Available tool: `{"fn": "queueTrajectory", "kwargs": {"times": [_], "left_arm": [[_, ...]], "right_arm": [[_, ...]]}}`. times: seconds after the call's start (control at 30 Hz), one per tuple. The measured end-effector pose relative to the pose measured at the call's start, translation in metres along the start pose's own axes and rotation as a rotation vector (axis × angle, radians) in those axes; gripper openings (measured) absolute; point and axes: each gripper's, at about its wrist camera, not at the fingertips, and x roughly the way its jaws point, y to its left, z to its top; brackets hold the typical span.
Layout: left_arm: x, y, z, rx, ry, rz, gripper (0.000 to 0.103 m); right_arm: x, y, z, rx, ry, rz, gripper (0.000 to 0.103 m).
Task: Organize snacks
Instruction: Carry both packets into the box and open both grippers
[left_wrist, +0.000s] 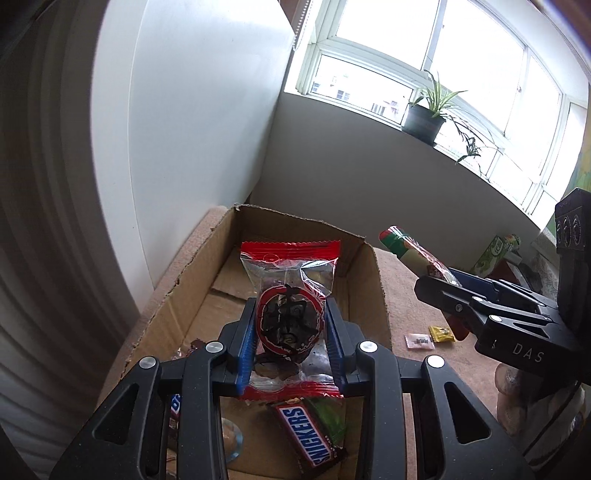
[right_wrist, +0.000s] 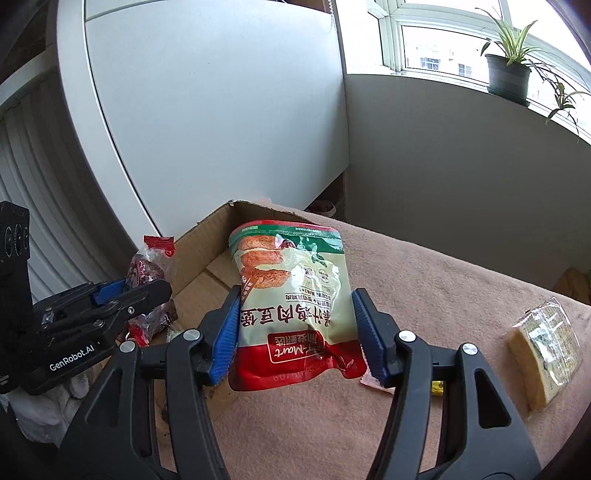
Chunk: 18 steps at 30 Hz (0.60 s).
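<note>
Left wrist view: my left hand-held gripper (left_wrist: 291, 345) is clenched narrowly on a clear red-edged snack packet (left_wrist: 291, 295), both blue pads pressing its sides.
Packet position: upright between the pads, hanging over the open cardboard box (left_wrist: 373, 280).
Box contents: a Snickers bar (left_wrist: 308, 437) lies on the bottom with a green wrapper (left_wrist: 328, 417) beside it; other wrappers at the left are too hidden to name.
Right wrist view: my right hand-held gripper (right_wrist: 297, 334) stands about half open, grasping a green, white and red snack pouch (right_wrist: 291, 306) by its side edges.
Pouch position: held upside down, above the box's near wall and the pink cloth on the worktop (right_wrist: 424, 277).
Loose snacks: a clear-wrapped yellow cake (right_wrist: 543, 345) lies on the cloth to the right, well apart from the box; small pink (left_wrist: 418, 340) and yellow (left_wrist: 441, 333) candies lie near the box.
Windowsill: a potted plant (right_wrist: 508, 72) stands there.
</note>
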Motion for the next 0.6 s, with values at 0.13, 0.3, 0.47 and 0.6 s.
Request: {"fn": "queueTrajectory", "kwargs": {"times": [0.13, 0.3, 0.47, 0.6], "left_arm": [[0.007, 0.006, 0.007, -0.008, 0.011, 0.03, 0.032], [0.012, 0.01, 0.013, -0.018, 0.015, 0.046, 0.032], [0.017, 0.013, 0.013, -0.02, 0.031, 0.075, 0.032], [0.014, 0.014, 0.014, -0.025, 0.021, 0.091, 0.033]], "right_arm": [[0.018, 0.006, 0.005, 0.002, 0.015, 0.0, 0.061], [0.032, 0.012, 0.01, -0.001, 0.031, 0.011, 0.061], [0.045, 0.019, 0.01, -0.018, 0.052, -0.002, 0.063], [0.046, 0.019, 0.012, -0.012, 0.039, -0.004, 0.068]]}}
